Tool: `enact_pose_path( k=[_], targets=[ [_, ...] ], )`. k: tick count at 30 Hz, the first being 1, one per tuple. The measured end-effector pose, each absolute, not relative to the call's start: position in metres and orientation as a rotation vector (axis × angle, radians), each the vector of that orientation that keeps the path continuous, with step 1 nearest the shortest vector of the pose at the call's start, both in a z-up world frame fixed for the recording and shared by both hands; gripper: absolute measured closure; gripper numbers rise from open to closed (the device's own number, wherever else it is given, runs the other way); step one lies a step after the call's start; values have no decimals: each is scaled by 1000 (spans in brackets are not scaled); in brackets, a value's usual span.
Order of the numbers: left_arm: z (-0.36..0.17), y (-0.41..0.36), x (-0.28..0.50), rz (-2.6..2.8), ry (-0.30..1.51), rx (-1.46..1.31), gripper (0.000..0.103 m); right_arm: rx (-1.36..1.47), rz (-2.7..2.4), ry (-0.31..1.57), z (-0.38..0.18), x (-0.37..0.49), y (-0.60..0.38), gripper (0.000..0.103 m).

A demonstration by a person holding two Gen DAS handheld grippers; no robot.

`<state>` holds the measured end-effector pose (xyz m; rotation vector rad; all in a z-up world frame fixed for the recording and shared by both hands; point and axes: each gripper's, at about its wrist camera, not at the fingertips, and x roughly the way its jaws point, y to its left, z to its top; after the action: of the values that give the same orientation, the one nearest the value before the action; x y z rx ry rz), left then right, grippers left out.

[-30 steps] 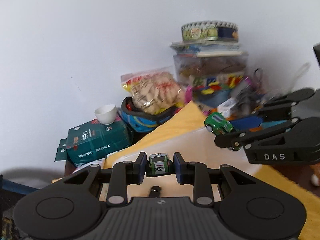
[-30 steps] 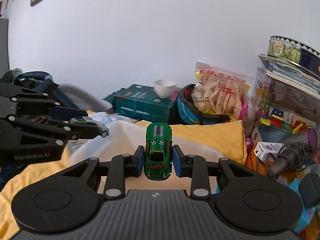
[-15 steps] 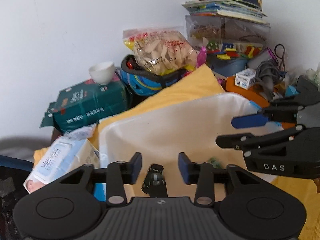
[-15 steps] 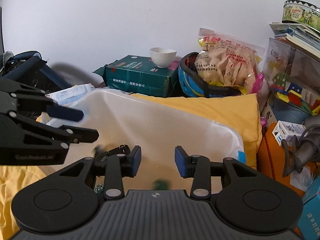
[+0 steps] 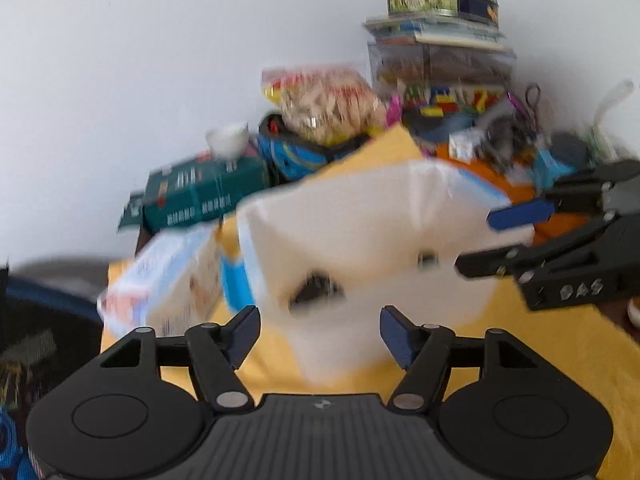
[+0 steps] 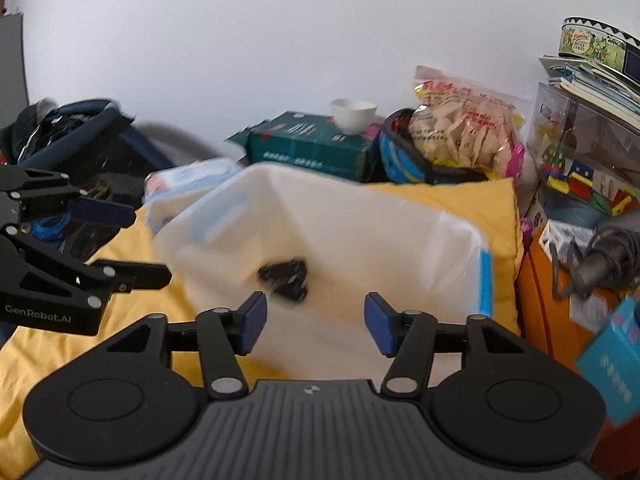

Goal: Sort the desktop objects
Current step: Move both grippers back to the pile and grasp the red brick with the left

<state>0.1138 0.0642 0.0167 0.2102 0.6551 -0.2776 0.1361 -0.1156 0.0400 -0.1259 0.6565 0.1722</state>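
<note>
Both the left gripper (image 5: 320, 330) and right gripper (image 6: 314, 320) are released and empty above a white bin (image 6: 400, 216) holding blurred dark toys (image 6: 286, 276), on yellow cloth (image 6: 460, 196); clutter lines the white wall (image 6: 280, 40).

Bin (image 6: 400, 224) on cloth (image 6: 460, 196), cup (image 6: 354, 114) behind

left gripper (image 5: 320, 330) agape, right gripper (image 6: 315, 320) likewise (empty)

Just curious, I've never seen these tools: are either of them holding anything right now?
No. Both the left gripper and the right gripper are open with nothing between their fingers, above the white bin.
</note>
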Motion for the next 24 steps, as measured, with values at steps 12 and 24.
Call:
enact_pose_path(
  k=[12, 24],
  targets=[
    [-48, 75, 39, -344, 888, 208, 33, -128, 271, 910, -18, 62, -98, 43],
    [-72, 55, 15, -519, 873, 206, 34, -99, 267, 983, -38, 14, -73, 56]
  ],
)
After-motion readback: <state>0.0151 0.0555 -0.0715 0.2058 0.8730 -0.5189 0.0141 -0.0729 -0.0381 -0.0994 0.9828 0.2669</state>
